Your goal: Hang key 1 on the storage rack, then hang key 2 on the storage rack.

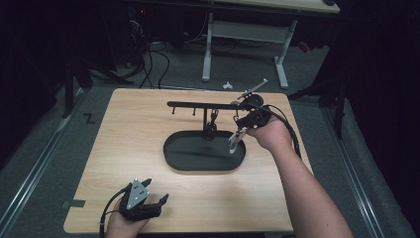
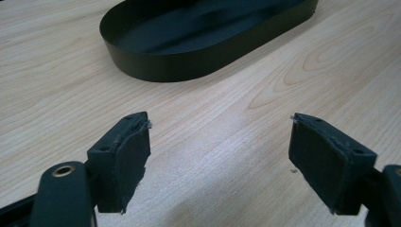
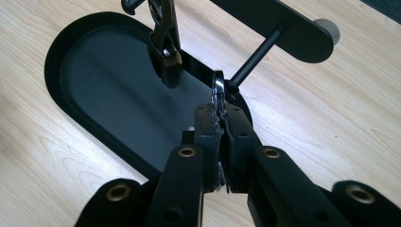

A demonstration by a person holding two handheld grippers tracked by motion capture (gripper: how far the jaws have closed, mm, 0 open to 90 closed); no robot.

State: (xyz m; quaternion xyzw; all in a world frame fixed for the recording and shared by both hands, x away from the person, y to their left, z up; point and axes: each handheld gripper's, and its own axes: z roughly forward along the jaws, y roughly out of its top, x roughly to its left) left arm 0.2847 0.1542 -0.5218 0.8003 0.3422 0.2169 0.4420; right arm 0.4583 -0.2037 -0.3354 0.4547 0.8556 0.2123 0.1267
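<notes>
A small shiny metal ring piece (image 3: 218, 87), perhaps a keyring or the eye of a small tool, is pinched flat between the closed jaws of the right gripper (image 3: 220, 118); what exactly it is cannot be told. It sits just above the right end of a black oval tray (image 1: 173, 157), close under a short peg (image 3: 257, 54) that juts from the black rack (image 1: 198, 104) standing over the tray. That rack is a horizontal bar on a post rising from the tray, with several pegs along it. One dark clip-like item (image 3: 165, 45) already hangs from a peg near the post, above the tray's middle. Judging by this, one piece is hung, and the ring in the right gripper is at the peg but not yet on it; slipping it over and letting go remain. The left gripper (image 1: 148, 198) rests on the wooden table (image 1: 124, 129) well in front of the tray, toward its left end, with its jaws spread wide and nothing between them.
</notes>
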